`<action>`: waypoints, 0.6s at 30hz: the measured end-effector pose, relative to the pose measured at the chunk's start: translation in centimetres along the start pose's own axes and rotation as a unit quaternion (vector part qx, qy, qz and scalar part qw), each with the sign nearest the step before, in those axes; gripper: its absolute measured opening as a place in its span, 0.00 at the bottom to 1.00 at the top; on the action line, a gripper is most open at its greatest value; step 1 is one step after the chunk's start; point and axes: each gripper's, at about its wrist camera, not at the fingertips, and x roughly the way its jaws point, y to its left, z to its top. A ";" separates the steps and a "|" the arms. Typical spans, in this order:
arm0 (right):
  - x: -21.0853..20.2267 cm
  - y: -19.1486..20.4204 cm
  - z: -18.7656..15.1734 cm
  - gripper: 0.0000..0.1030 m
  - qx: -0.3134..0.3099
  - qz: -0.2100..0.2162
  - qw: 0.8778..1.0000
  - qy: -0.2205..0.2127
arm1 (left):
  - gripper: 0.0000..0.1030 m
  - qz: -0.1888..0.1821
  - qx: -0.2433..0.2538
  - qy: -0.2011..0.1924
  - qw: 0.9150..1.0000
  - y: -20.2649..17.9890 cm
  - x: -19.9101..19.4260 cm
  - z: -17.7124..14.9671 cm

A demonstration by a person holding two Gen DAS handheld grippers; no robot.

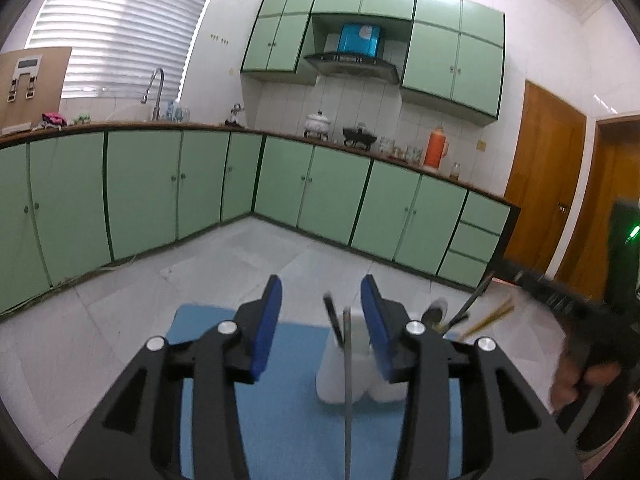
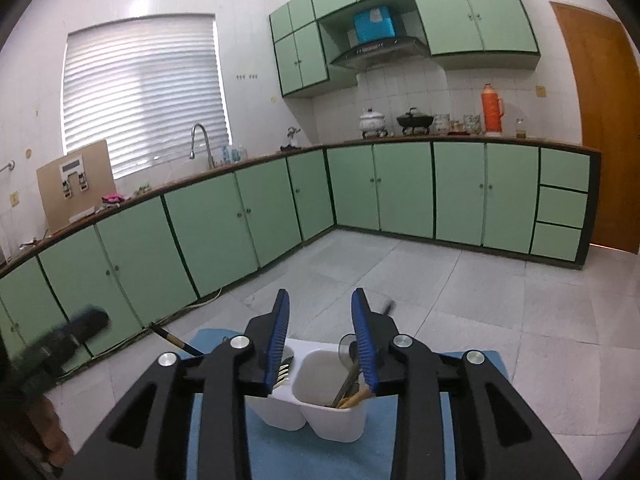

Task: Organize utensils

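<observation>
Both claws stood apart, gripping nothing. Between the left claw (image 1: 321, 296) pads a thin grey utensil (image 1: 347, 380) stood loose, lower centre of the frame, in front of the white holder (image 2: 316, 396) on the blue mat (image 1: 280, 420). The right claw (image 2: 320, 312) hovered over the holder's compartments, with forks (image 2: 283, 370) left and chopsticks (image 2: 352, 398) right. Unsupported, that utensil might have tipped and missed its compartment, or a descending pad could have knocked the light holder over.

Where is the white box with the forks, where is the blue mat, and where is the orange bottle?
white utensil holder (image 2: 332, 420), right wrist view, on its front wall.
blue mat (image 1: 288, 420), left wrist view, on bare cloth between the fingers.
orange flask (image 2: 491, 110), right wrist view, on its body, on the counter.
</observation>
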 end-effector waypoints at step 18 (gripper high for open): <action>-3.7 -2.1 -2.3 0.31 0.003 -0.013 1.000 0.006 | 0.40 0.010 0.019 0.112 0.993 -2.6 8.6 -6.3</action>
